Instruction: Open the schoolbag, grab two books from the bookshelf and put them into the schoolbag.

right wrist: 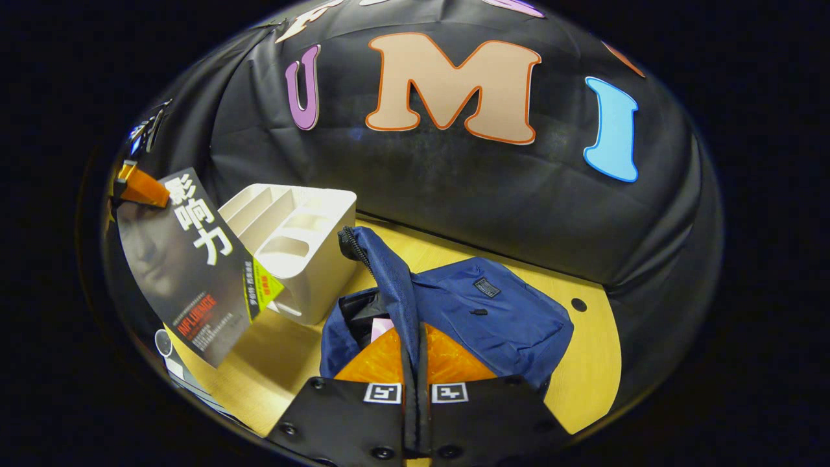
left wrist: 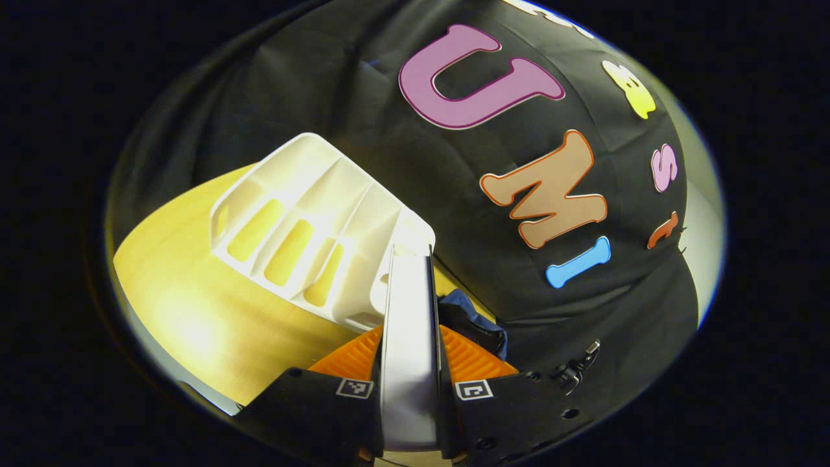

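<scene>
Blue schoolbag (right wrist: 480, 311) unzipped on the wooden table (right wrist: 583, 383), flap edge (right wrist: 395, 285) pinched between the right gripper (right wrist: 415, 353) fingers, left gripper (left wrist: 410, 350) clamped on a dark-covered book (right wrist: 188, 266) held aloft, white bookshelf (right wrist: 292, 246) beside the bag.

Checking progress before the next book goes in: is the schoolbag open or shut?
Open. In the right gripper view the schoolbag lies on the table with its zippered flap lifted by the right tool, baring the inside.

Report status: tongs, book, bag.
Left tongs shut on book, lifted beside white bookshelf. Right tongs shut on schoolbag flap, mouth held open. Nothing in the way.
</scene>
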Action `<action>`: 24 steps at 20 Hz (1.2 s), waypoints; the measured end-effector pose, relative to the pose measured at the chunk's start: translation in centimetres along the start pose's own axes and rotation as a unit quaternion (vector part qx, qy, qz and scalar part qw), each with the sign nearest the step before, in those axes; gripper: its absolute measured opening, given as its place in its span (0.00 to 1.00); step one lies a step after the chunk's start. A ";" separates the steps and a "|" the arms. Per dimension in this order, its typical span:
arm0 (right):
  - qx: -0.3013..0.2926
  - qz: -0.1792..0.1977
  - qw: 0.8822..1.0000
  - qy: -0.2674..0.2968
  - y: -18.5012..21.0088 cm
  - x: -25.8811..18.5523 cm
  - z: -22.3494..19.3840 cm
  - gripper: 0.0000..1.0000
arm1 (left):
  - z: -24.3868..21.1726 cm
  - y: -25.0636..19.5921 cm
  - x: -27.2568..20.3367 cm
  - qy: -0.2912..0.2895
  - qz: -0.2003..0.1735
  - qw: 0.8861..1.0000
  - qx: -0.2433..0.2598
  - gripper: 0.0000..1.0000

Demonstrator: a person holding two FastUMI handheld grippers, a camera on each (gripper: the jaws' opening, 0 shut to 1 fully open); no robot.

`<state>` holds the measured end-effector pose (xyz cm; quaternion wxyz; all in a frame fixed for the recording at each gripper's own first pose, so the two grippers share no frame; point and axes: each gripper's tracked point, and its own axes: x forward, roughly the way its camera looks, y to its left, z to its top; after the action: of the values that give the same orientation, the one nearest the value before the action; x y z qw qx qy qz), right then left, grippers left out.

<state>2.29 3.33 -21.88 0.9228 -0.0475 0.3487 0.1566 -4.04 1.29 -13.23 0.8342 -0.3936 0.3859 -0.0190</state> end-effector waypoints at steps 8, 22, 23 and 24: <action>0.011 0.019 1.000 0.002 -0.2 -0.1 -0.2 0.03 | -3.8 -1.3 4.4 -0.045 -0.041 0.994 -0.087 0.31; 0.034 0.051 0.998 0.003 -0.4 0.0 -0.4 0.03 | -10.4 -2.4 11.1 -0.123 -0.044 0.979 -0.154 0.33; 0.033 0.053 0.998 0.001 -0.4 0.0 -0.4 0.03 | -10.7 -2.4 11.5 -0.128 -0.042 0.979 -0.153 0.31; 0.031 0.056 0.998 0.001 -0.4 0.0 -0.5 0.05 | -11.0 -2.4 12.1 -0.133 -0.039 0.979 -0.152 0.31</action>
<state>2.08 2.85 -22.25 0.9134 0.0008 0.3562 0.1970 -2.16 -11.49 -23.56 0.8068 -0.5298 0.2546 0.0601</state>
